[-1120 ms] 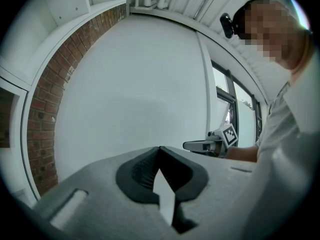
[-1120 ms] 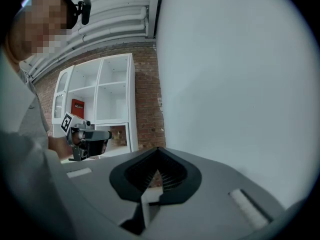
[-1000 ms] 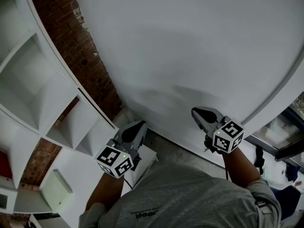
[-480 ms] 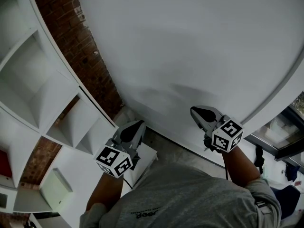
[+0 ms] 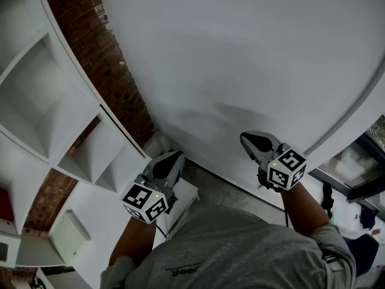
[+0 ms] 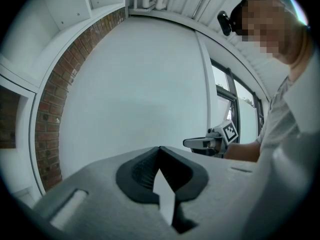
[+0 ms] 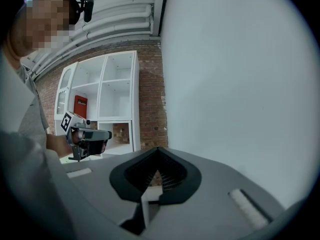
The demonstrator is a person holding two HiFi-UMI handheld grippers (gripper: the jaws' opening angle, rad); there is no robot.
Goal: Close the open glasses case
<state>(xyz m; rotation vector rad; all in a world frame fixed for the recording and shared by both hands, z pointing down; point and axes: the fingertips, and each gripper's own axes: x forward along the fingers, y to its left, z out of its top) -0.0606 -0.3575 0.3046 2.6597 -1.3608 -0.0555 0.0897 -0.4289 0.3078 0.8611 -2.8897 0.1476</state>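
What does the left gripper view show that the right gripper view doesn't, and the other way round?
Only the left gripper view: the window and the right tongs, seen from the side. Only the right gripper view: the white shelves, a red thing in one of them, and the left tongs. Both: the white wall, brick, the person, and each view's own tongs shut on nothing. Neither shows a glasses case.

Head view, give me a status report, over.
Left gripper shut, empty. Right gripper shut, empty; both face the white wall. Glasses case not in view. Nothing seen blocking.
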